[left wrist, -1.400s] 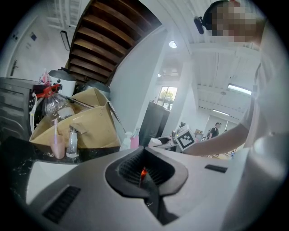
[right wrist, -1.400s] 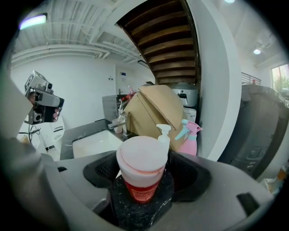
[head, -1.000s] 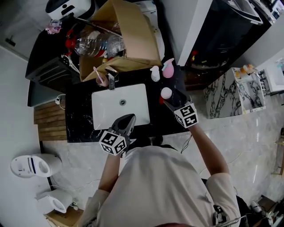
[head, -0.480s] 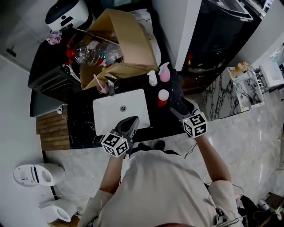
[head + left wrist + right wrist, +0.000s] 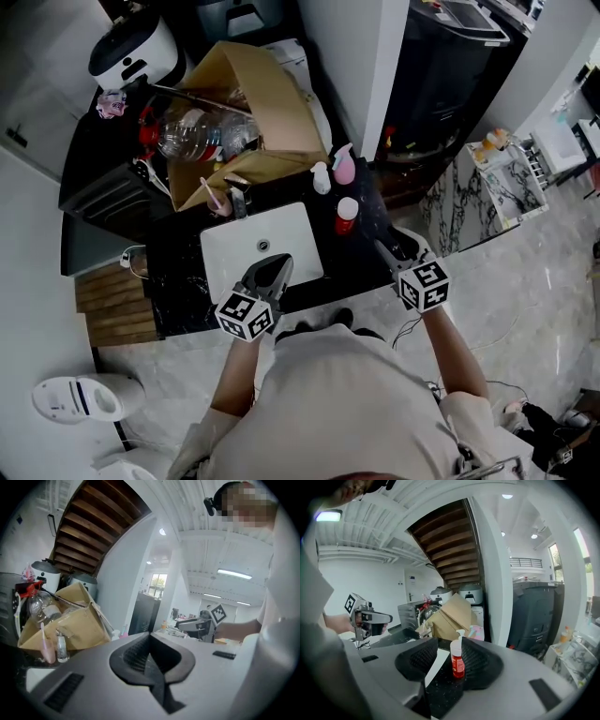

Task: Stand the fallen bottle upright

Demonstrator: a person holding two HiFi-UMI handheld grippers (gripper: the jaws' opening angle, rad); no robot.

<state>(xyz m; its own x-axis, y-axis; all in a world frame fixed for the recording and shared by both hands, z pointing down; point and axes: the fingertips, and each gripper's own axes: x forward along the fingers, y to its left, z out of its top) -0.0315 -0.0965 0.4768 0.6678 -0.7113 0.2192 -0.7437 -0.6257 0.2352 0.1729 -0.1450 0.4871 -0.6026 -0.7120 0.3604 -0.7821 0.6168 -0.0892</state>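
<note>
Counter of black stone runs across the middle of the head view, with pale marble floor below and to the right of it. Box of brown cardboard stands open at the counter's far edge, and clear plastic bottles lie in it. Sink, white and rectangular, is set into the counter in front of the box, with a tap at its far rim.

Left gripper hangs over the sink's near edge, pointing toward the box. Its own view shows the two dark pads pressed together, with nothing between them.

Right gripper is held over the counter's right end, to the right of the sink. Its jaws have just been closing and now stand about half apart. Nothing is clamped in them: the pads touch nothing, and only black counter shows in the gap.

Bottle, red with a white pump top, stands upright on the counter just right of the sink. It lies beyond the right gripper's tips, apart from them. In the right gripper view it lines up with the gap between the pads, nearer the right one.

Behind it, near the box, stand a pink sprayer and a white pump, side by side.
</note>
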